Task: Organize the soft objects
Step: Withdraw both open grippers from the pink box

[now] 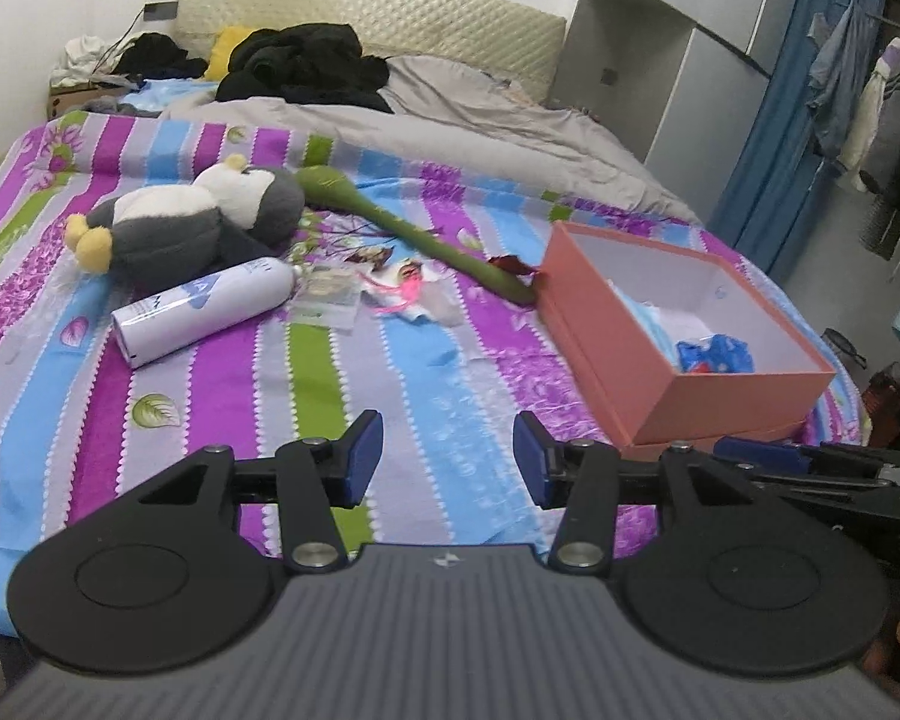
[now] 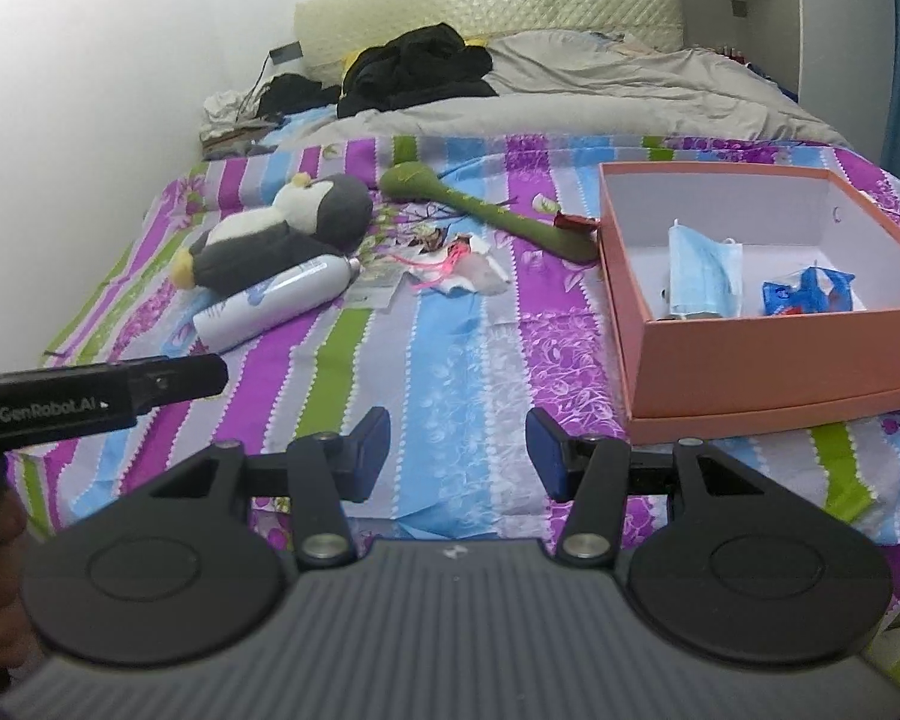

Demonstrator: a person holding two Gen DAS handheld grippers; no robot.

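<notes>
A grey and white plush penguin lies on the striped bedspread at the left. Beside it runs a long green plush stem toward a pink open box. Inside the box lie a blue face mask and a blue crumpled packet. My left gripper hovers open over the bedspread, nothing between its fingers. My right gripper is also open and empty, near the box's front left corner.
A white spray bottle lies in front of the penguin. Small wrappers and pink string litter the middle. A grey duvet and black clothes fill the head end. Cabinets and hanging clothes stand right.
</notes>
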